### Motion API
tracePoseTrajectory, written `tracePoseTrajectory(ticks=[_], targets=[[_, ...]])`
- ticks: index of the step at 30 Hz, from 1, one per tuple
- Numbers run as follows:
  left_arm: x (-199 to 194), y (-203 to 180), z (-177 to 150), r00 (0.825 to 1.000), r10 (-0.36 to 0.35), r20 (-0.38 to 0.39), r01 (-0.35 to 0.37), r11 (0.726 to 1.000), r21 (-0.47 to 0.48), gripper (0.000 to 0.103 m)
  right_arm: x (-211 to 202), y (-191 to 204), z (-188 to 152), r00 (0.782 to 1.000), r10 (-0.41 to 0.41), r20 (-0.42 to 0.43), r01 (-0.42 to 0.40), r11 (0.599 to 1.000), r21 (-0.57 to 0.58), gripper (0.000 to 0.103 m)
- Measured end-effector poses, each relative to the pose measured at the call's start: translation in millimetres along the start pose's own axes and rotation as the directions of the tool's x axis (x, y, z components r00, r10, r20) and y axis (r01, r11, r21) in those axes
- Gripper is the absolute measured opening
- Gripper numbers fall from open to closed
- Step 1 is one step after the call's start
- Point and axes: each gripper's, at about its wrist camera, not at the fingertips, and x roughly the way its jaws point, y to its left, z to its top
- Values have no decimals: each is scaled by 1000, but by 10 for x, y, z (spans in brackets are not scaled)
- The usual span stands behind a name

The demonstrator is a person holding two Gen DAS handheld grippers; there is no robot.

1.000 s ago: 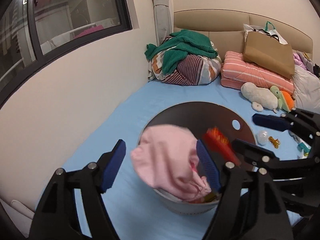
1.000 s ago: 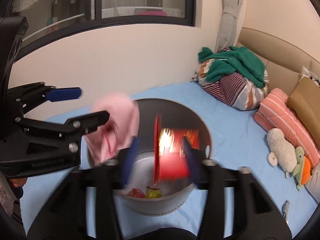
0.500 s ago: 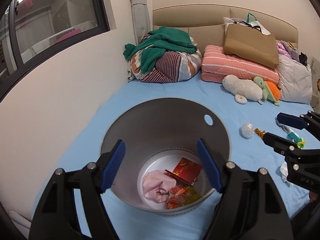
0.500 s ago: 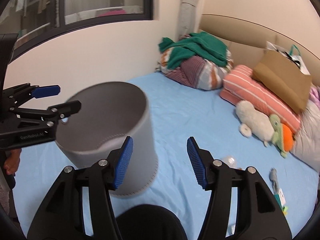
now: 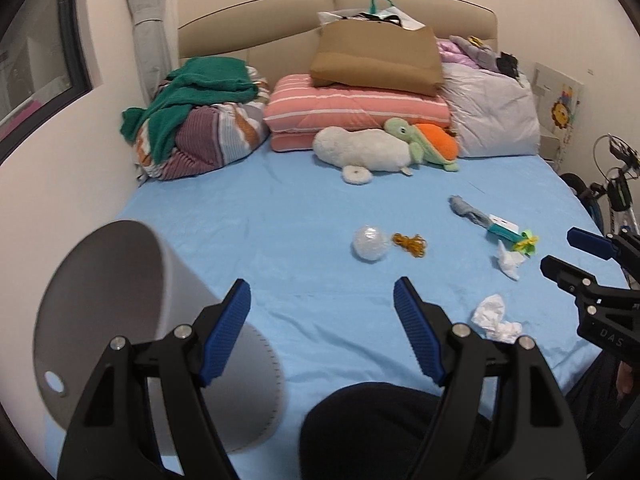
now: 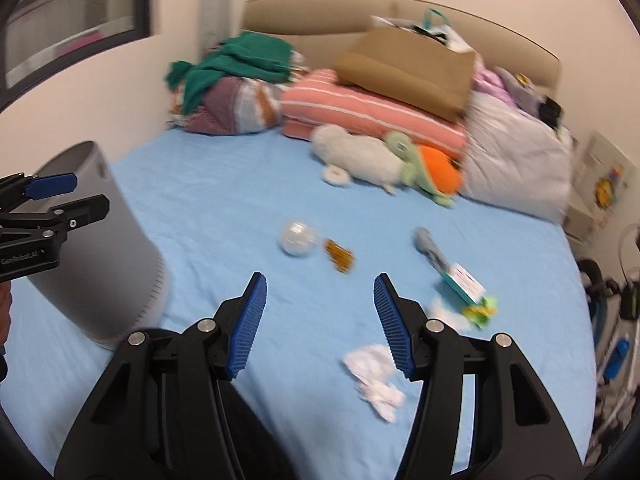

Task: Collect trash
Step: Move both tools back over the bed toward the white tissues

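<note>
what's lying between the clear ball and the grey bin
Only bare blue sheet lies between the clear ball and grey bin, seen in both wrist views.

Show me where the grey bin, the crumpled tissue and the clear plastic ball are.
grey bin (image 5: 120, 280): left wrist view, inner wall.
crumpled tissue (image 5: 494, 317): left wrist view, middle.
clear plastic ball (image 5: 370, 243): left wrist view, centre.
</note>
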Motion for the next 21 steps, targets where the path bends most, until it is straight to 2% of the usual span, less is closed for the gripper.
tracePoseTrajectory(ticks=[7,14,21], targets=[[440,-891,-126,985,-144,-90,153,983,101,74,109,-677,-607,991,-94,-100,107,985,136,54],[797,-1429,-357,965,-181,-189,211,966,151,74,296,-940,-1087,977,-109,-184,142,973,183,53],[1108,-1713,-451,943,-204,-262,251,955,161,74,515,-1185,-1197,971,-115,-210,160,965,210,53]])
